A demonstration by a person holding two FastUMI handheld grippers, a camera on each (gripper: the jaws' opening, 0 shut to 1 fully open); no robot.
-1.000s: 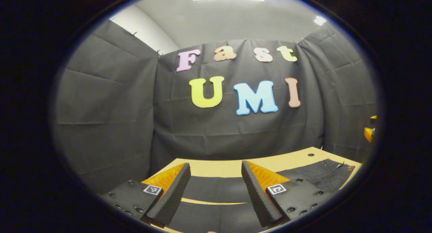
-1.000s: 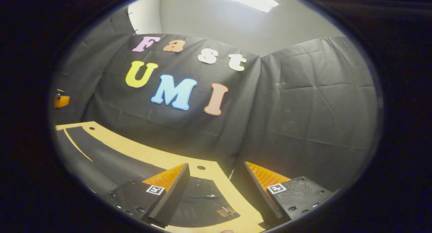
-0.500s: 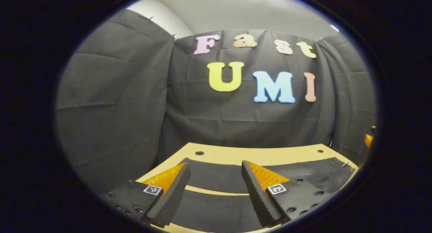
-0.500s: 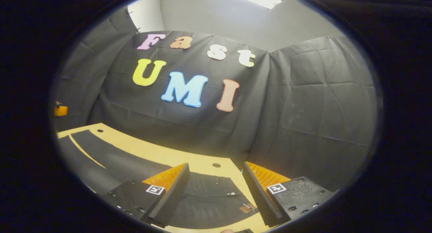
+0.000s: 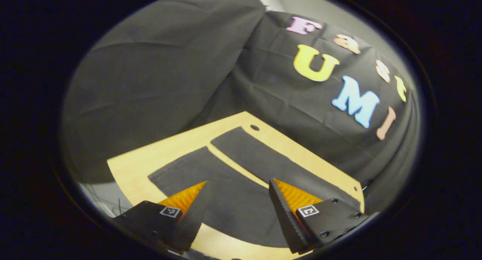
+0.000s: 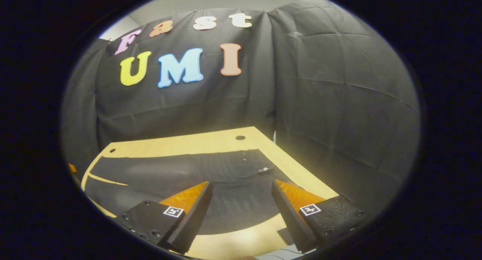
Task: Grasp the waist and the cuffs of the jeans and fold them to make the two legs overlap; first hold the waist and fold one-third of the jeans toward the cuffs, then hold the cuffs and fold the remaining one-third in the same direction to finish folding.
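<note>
Black jeans lie flat on the yellow table. In the left gripper view the two legs (image 5: 226, 177) run apart with a thin strip of table between them, their cuffs toward the table's left end. My left gripper (image 5: 237, 218) hangs open above the near leg, close to its cuff, holding nothing. In the right gripper view the waist (image 6: 241, 177) with its button (image 6: 264, 169) lies at the right end of the table. My right gripper (image 6: 241, 218) hovers open over the waist's near edge, empty.
The table (image 5: 135, 166) has small round holes near its back corners (image 6: 240, 137). Black cloth walls close in behind and on both sides. The table's near edge (image 6: 233, 245) lies just under my right gripper.
Both grippers have tilted down toward the table. The left one swung to the cuff end of the legs, the right one moved over the waist. Both stayed open.
</note>
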